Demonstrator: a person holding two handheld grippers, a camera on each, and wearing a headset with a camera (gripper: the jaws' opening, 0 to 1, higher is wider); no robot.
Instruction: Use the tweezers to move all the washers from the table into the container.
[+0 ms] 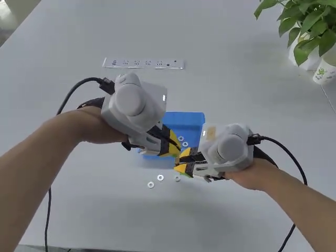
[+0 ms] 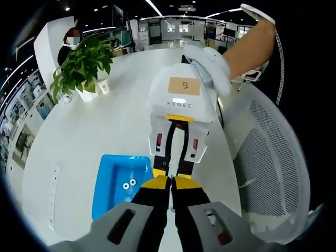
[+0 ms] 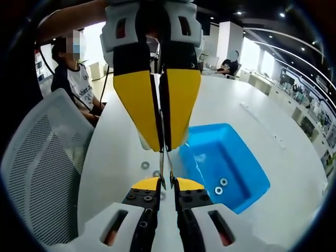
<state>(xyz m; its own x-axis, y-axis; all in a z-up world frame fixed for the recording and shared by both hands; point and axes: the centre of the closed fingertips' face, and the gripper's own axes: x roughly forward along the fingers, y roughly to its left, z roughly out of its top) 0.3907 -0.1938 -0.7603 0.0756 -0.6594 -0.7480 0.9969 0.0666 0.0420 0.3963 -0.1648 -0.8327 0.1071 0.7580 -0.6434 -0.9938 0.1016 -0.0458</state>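
Left gripper [image 2: 171,184]: jaws pressed onto one pair of tweezers [image 3: 164,157].
Right gripper [image 3: 167,185]: tips narrowly apart around the tweezers' ends; I cannot tell whether they pinch.
Container [image 1: 194,121]: one, blue, holding two washers [image 1: 182,141].
Table [image 1: 236,79]: three loose washers [image 1: 160,178] just beside the container.

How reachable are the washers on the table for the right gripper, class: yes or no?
Probably yes: the washers lie on the table just beside the right gripper, nothing between. Its tongs sit at the tips of the tweezers.
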